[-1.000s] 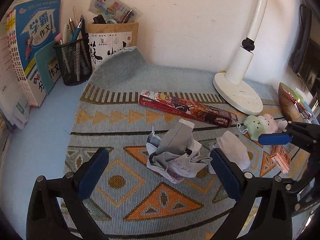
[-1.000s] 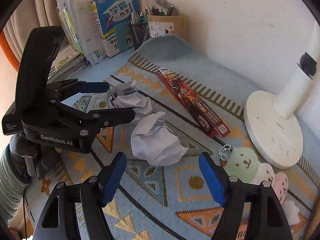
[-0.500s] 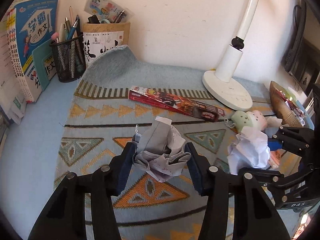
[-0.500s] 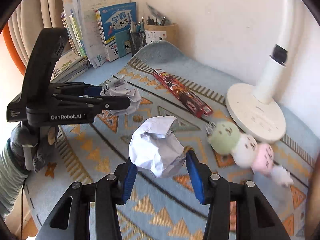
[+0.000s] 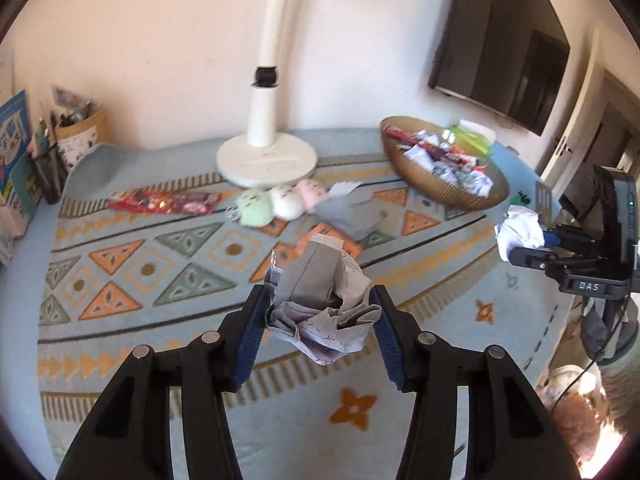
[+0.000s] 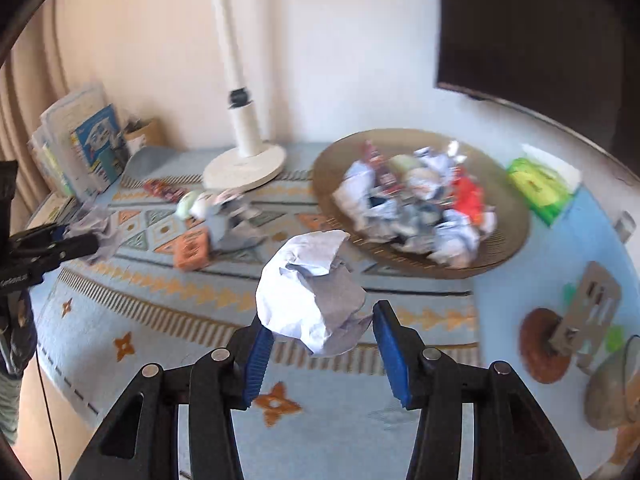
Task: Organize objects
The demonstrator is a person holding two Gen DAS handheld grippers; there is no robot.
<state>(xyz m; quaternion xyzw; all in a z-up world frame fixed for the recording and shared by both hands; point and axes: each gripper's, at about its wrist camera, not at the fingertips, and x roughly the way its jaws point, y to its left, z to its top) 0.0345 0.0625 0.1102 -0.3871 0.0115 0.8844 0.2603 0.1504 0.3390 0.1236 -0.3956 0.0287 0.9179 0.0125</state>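
Both claws tilt downward above the patterned counter: left claw (image 5: 318, 334) clamps one grey crumpled paper ball (image 5: 320, 312); right claw (image 6: 320, 344) clamps one white crumpled paper ball (image 6: 308, 296), near the brown woven basket (image 6: 516, 236).

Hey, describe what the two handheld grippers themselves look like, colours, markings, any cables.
Both are black plastic with silver rivets. The left gripper and right gripper each have two angular fingers lined with ribbed blue pads. White lettering marks the bodies: "DAS" on the right one, partly cut-off text on the left. A thin black cable hangs beneath each, near a striped grey-green sleeve.
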